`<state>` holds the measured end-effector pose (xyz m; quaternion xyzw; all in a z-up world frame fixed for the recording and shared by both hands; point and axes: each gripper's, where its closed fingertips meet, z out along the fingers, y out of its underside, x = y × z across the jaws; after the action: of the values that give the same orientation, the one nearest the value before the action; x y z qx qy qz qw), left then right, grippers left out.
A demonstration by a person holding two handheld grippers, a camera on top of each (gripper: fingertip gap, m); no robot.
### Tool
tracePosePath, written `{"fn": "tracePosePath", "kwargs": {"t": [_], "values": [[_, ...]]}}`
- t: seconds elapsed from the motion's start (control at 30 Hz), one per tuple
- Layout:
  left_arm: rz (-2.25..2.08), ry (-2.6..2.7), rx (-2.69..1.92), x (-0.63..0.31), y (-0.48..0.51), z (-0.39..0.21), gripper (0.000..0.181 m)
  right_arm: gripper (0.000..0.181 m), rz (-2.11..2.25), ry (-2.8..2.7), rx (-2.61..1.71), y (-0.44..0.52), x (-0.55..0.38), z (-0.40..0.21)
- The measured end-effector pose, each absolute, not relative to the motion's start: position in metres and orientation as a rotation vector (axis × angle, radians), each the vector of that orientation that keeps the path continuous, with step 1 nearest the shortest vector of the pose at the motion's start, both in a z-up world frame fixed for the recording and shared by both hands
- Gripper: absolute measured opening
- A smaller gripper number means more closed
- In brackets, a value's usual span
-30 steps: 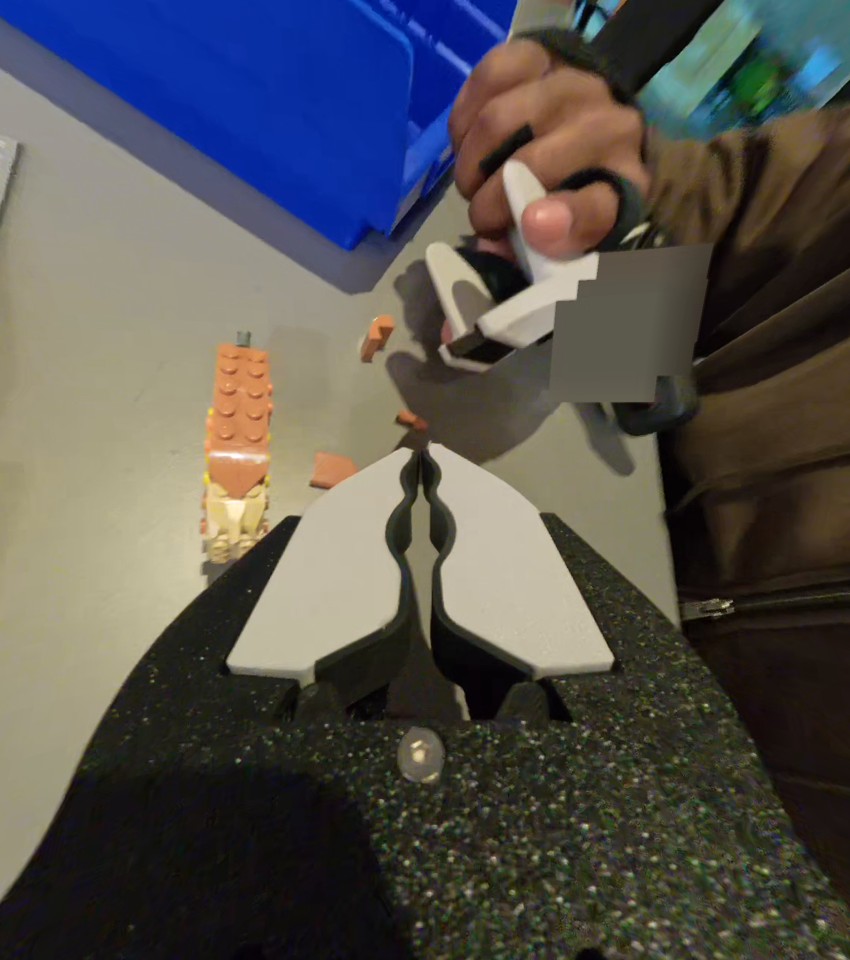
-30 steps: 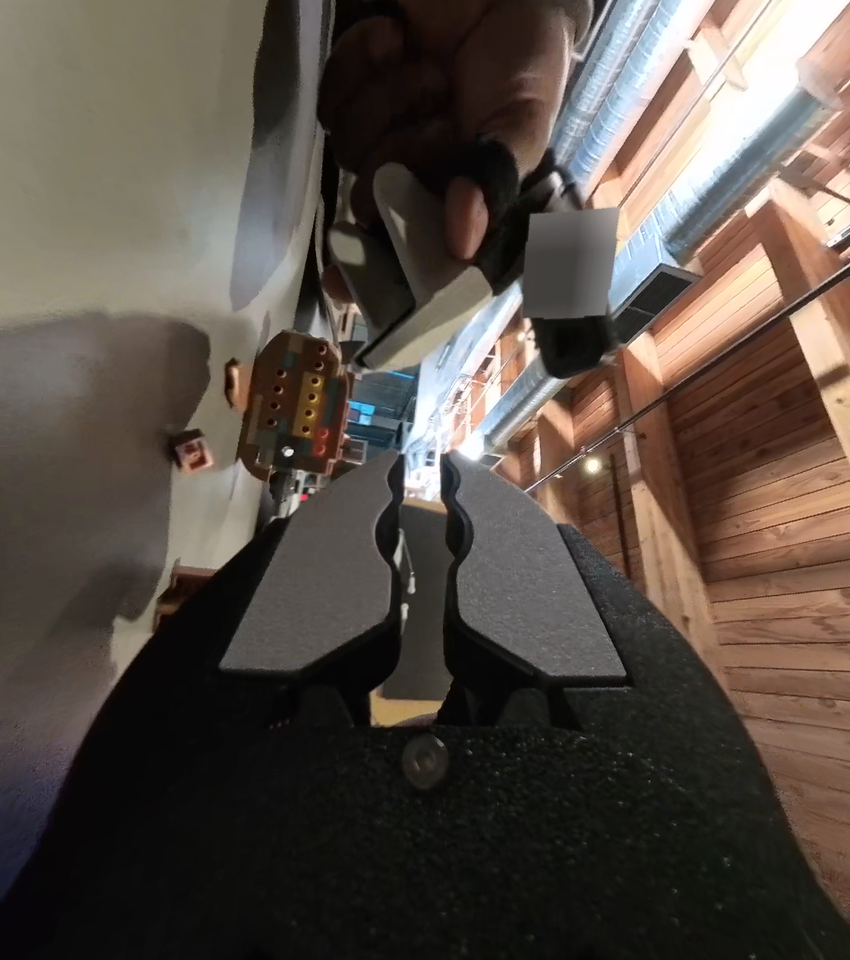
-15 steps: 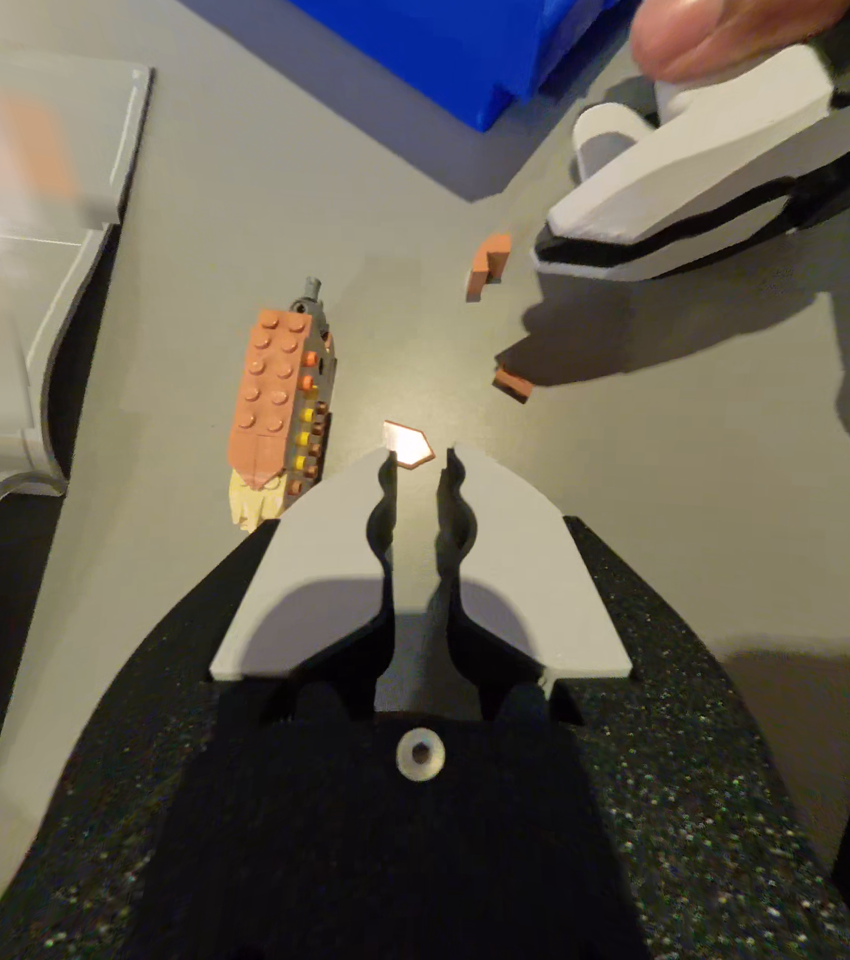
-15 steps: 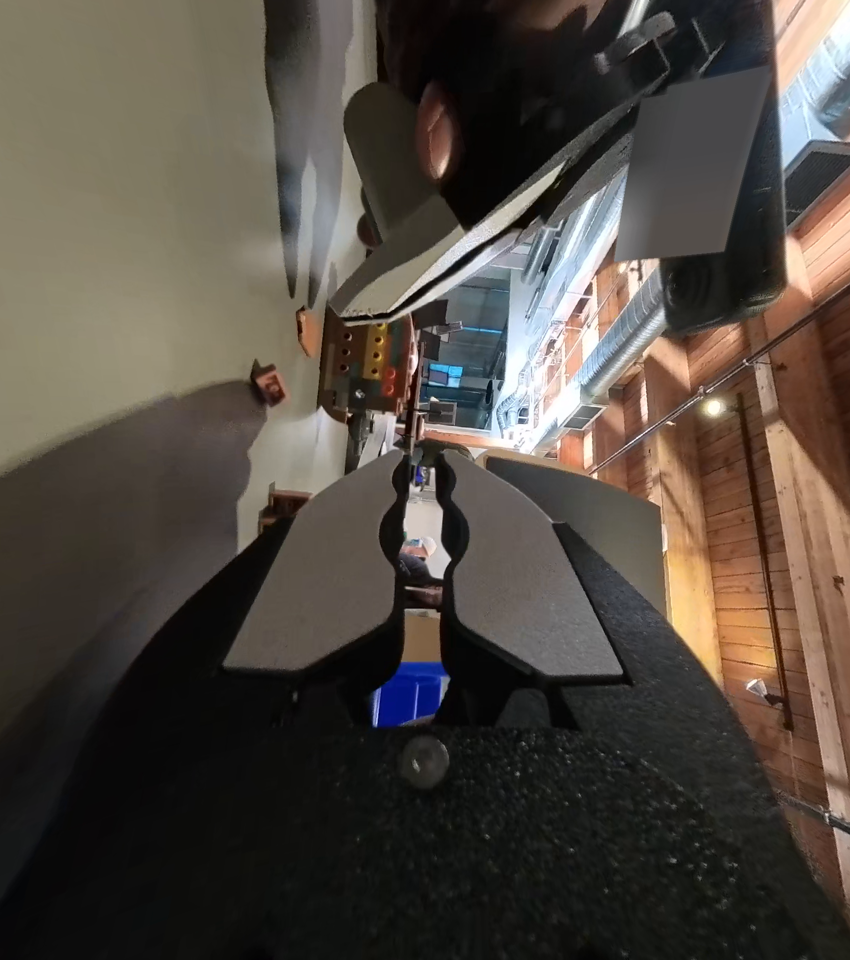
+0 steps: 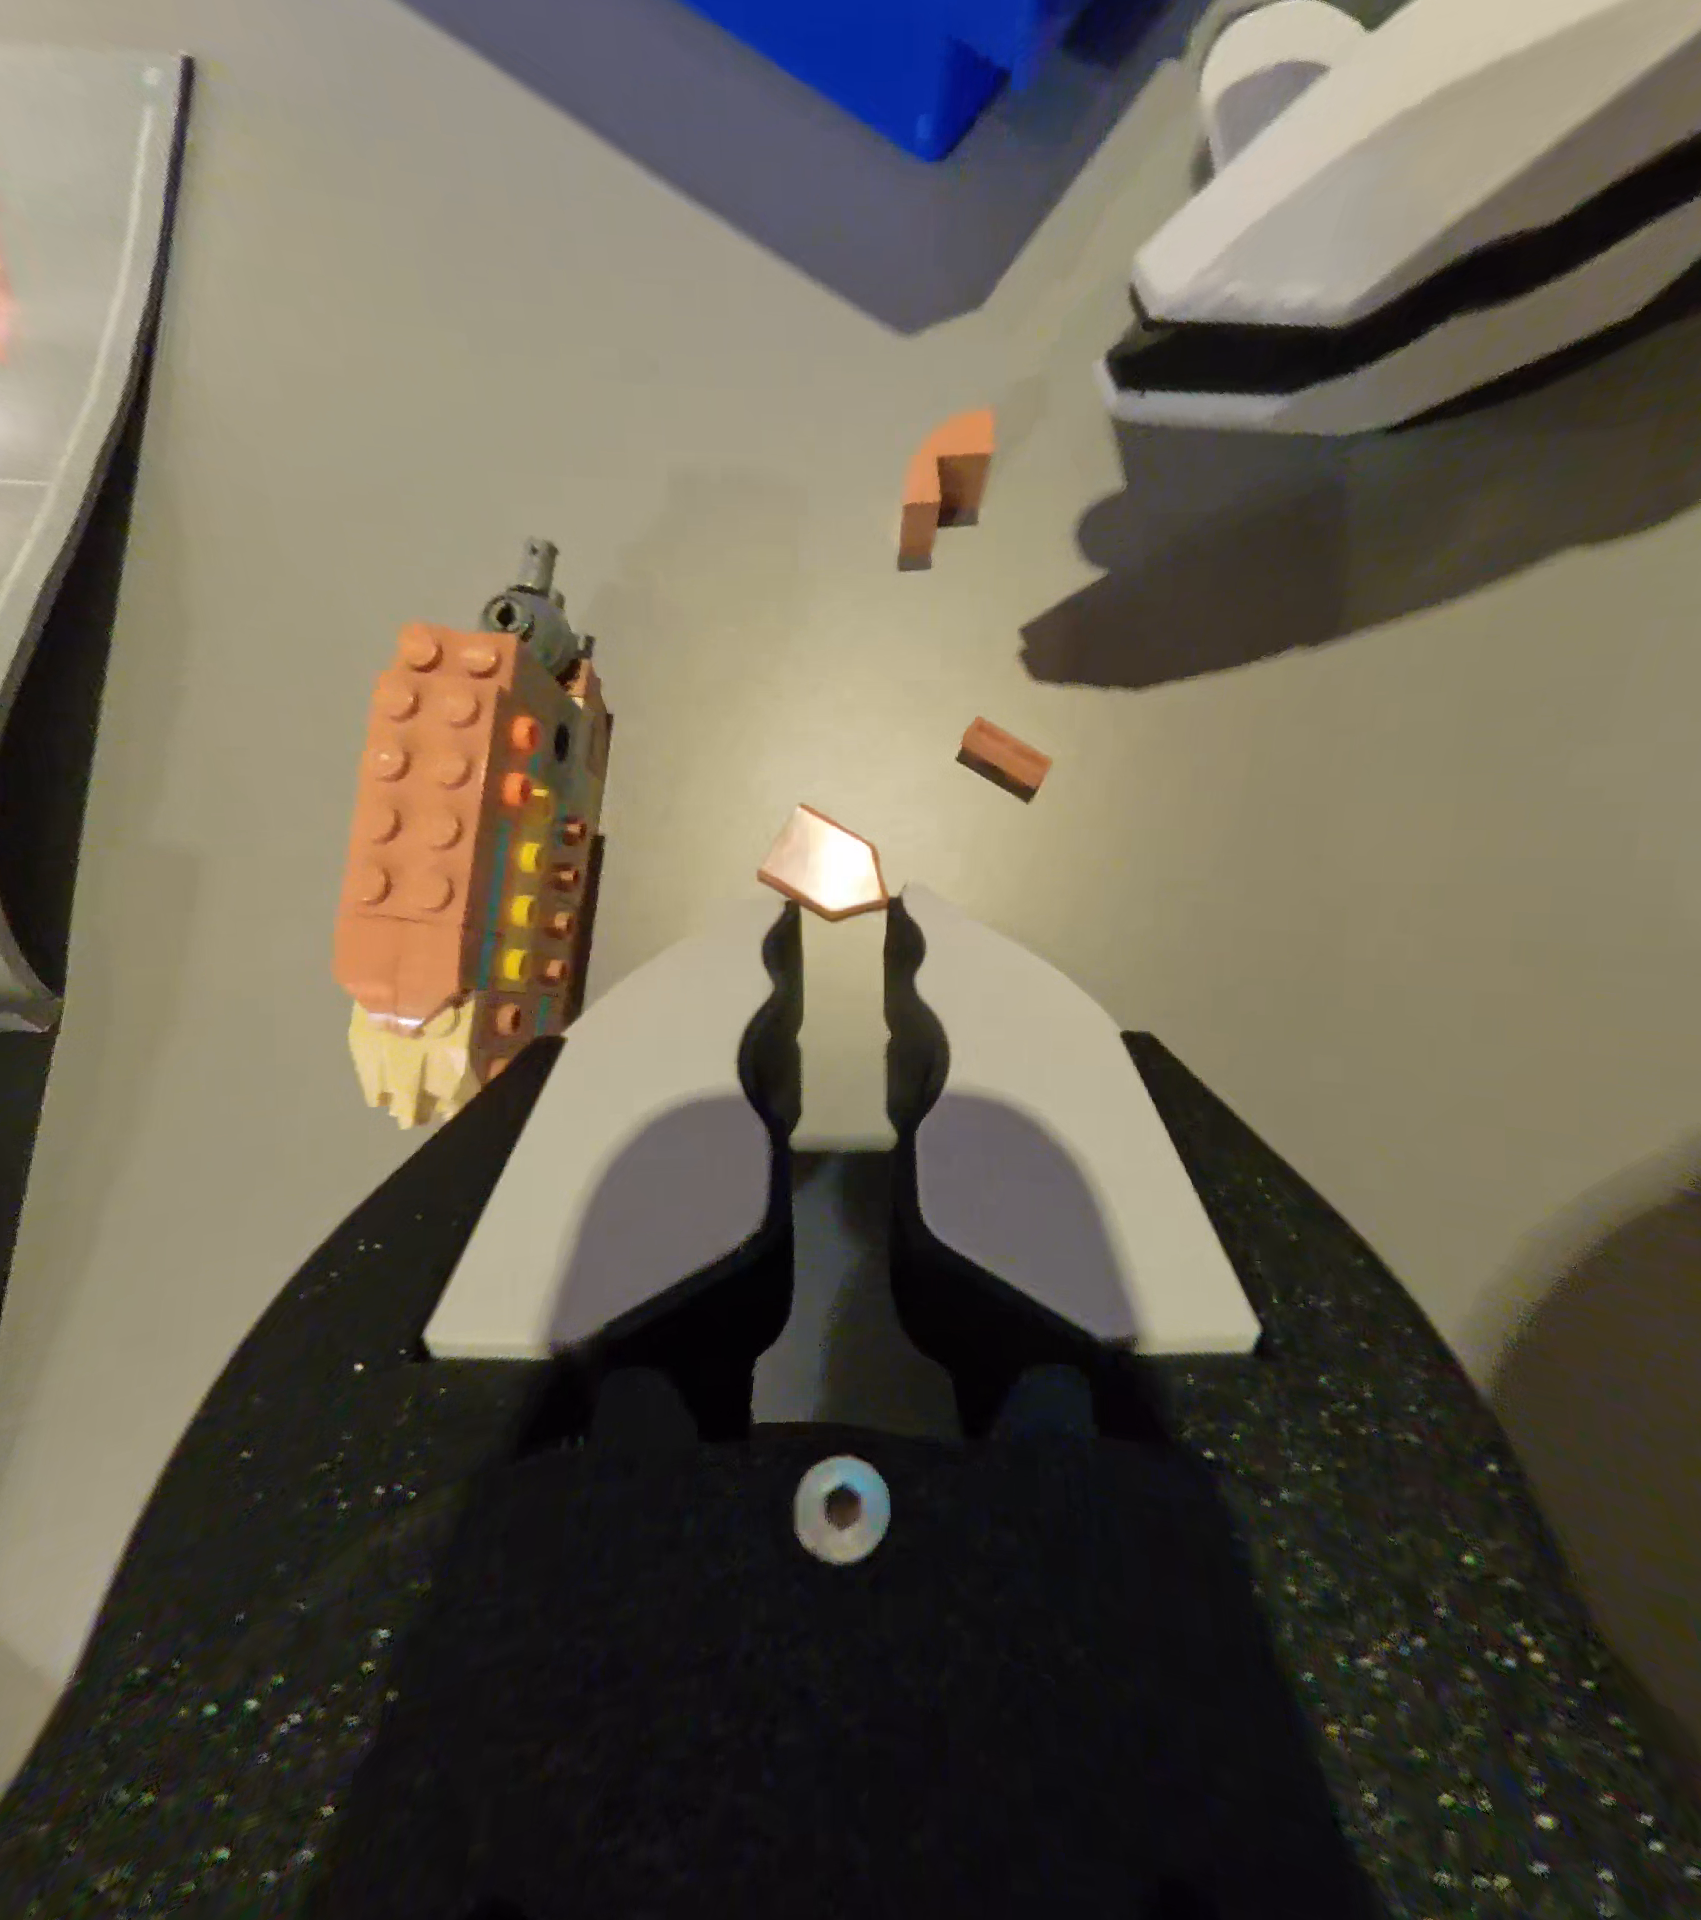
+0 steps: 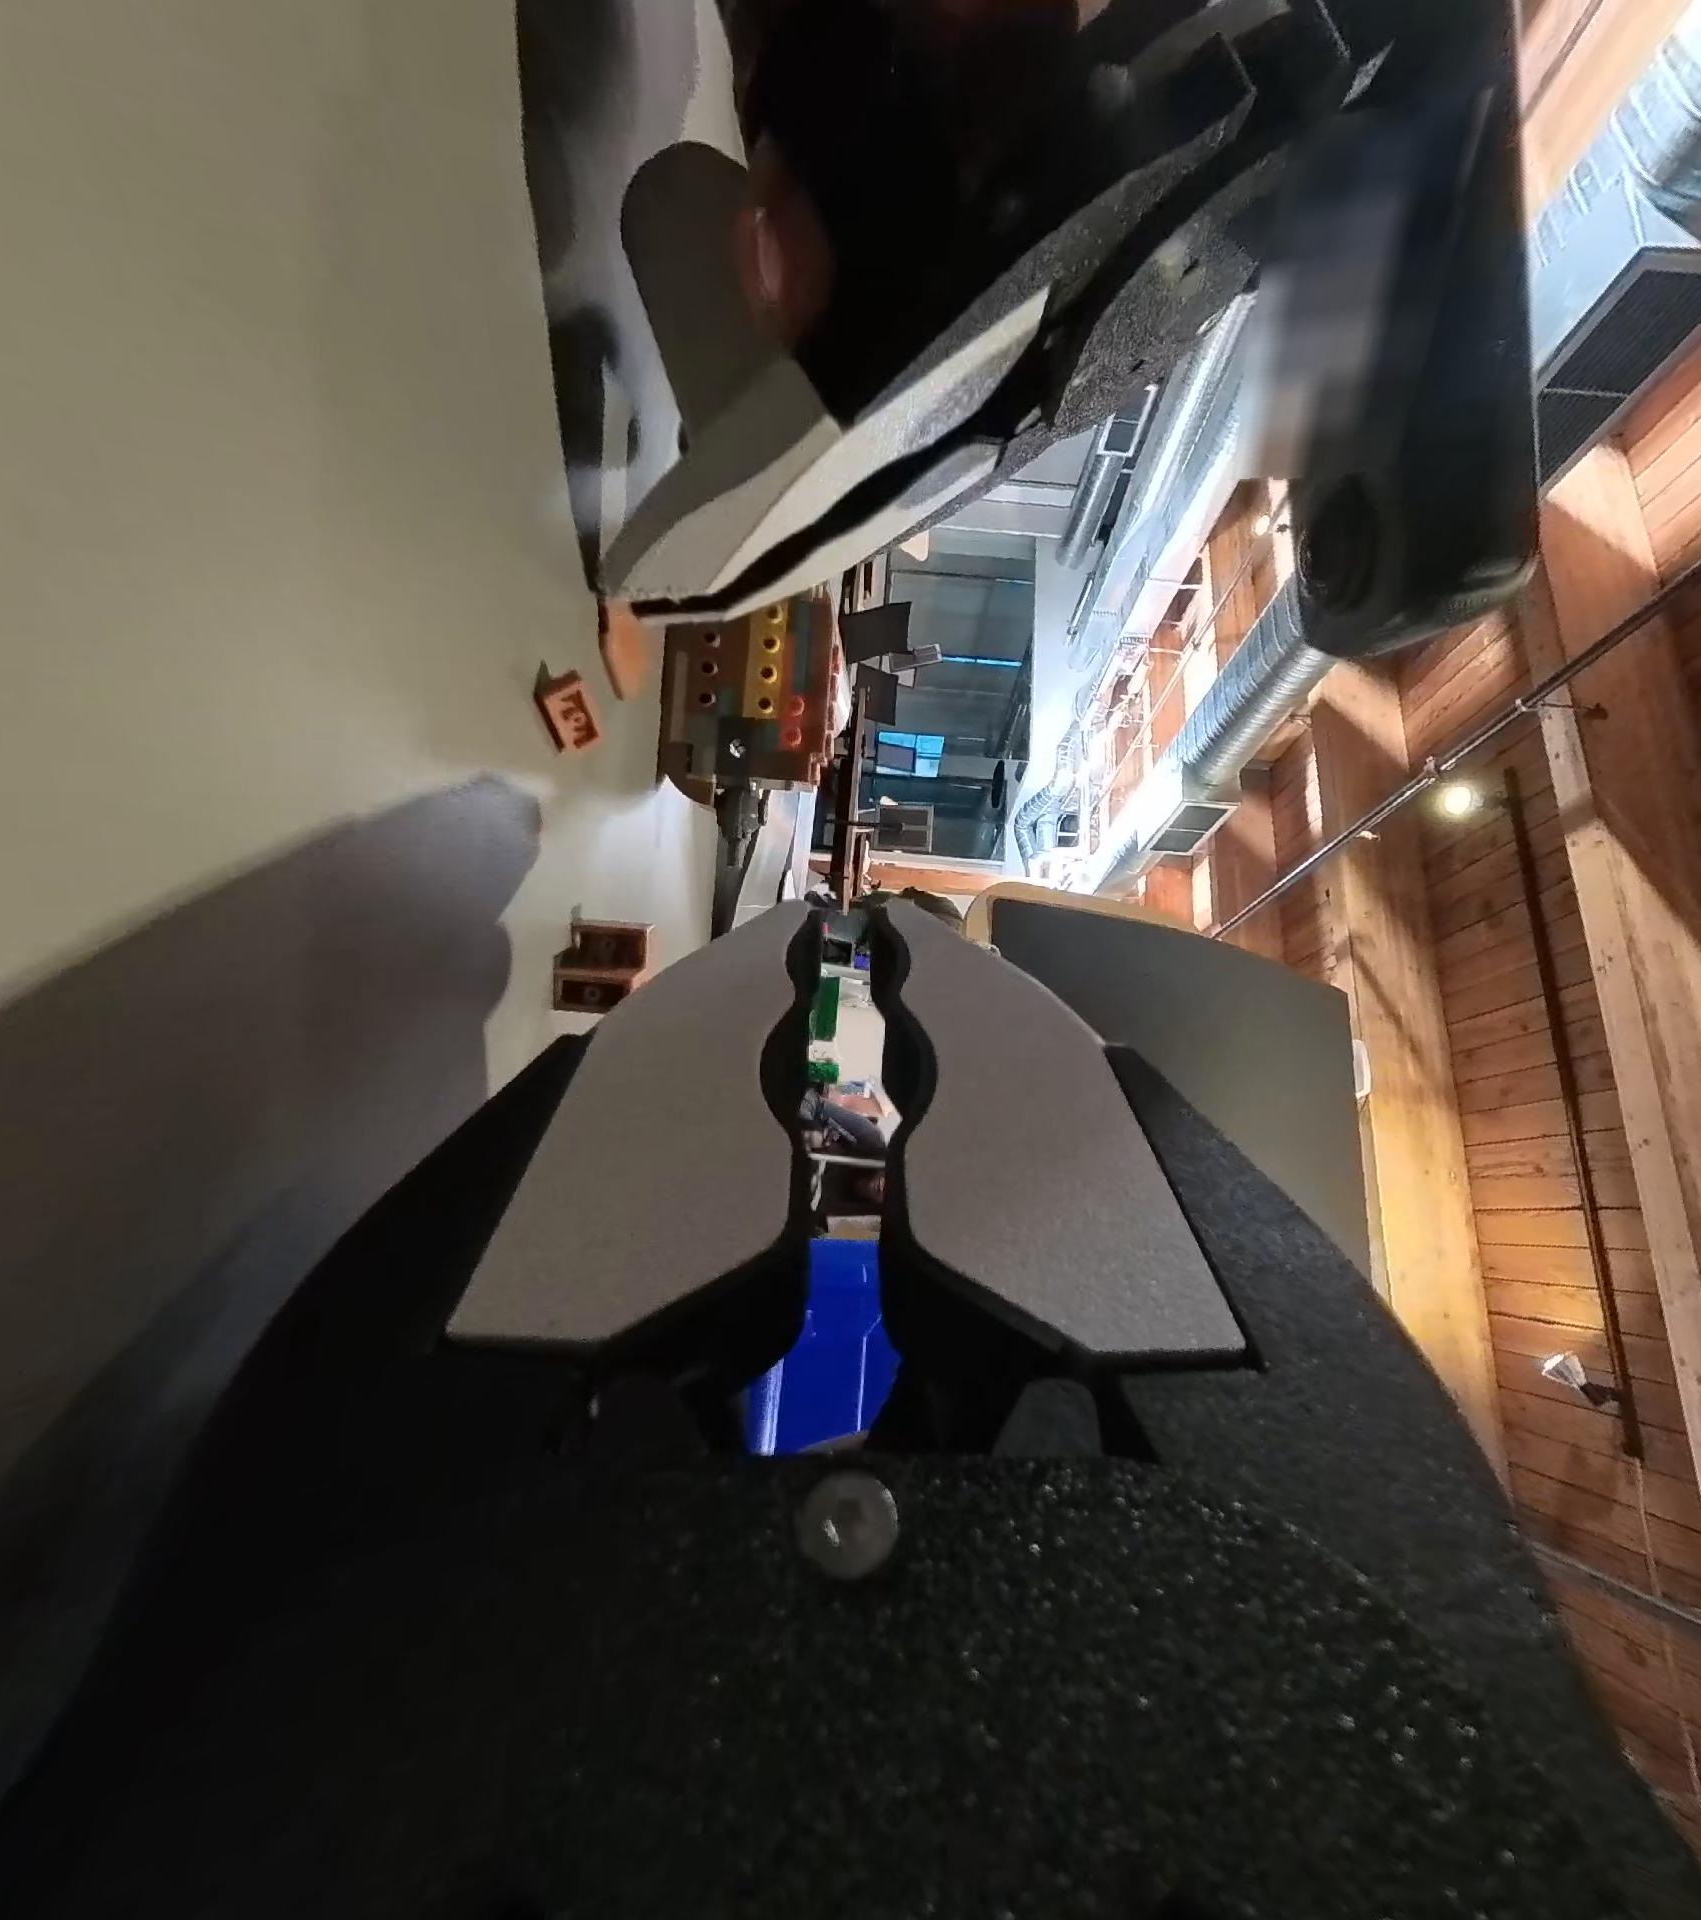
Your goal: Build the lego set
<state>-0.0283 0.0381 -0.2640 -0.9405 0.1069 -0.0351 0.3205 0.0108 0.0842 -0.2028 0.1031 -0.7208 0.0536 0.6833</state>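
While your left gripper (image 5: 838, 906) hangs with its jaws parted a little just short of a flat brown tile (image 5: 823, 862), the lego model (image 5: 467, 852) lies on its side to the left of that tile, long axis running away from you, grey pin end far and tan end near. Beyond the tile a small brown brick (image 5: 1004, 758) and a curved brown piece (image 5: 947, 480) rest on the grey table (image 5: 1345, 883), a blue bin (image 5: 887, 62) behind them. Your right gripper (image 6: 848, 914), narrowly open and holding nothing, faces a timber-walled room (image 6: 1604, 935).

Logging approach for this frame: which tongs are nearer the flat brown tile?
Left. The left tongs sit at the flat brown tile; the right tongs hover far beyond.
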Motion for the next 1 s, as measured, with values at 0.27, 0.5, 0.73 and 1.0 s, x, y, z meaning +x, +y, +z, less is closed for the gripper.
{"fn": "tracePosePath", "kwargs": {"t": [0.27, 0.5, 0.73, 1.0], "values": [[-0.167, 0.182, -2.416, -0.033, 0.033, -0.251, 0.023, 0.008, 0.121, -1.628, 0.234, 0.082, 0.011, -0.206], [-0.006, 0.181, -2.443, -0.029, 0.044, -0.264, 0.023, 0.008, 0.119, -1.640, 0.225, 0.084, 0.010, -0.208], [0.051, 0.332, -2.430, -0.032, 0.041, -0.263, 0.015, 0.008, 0.138, -1.666, 0.201, 0.085, 0.010, -0.211], [-0.194, 0.520, -2.368, -0.027, 0.027, -0.262, 0.013, 0.008, 0.150, -1.673, 0.196, 0.084, 0.010, -0.212]]}}
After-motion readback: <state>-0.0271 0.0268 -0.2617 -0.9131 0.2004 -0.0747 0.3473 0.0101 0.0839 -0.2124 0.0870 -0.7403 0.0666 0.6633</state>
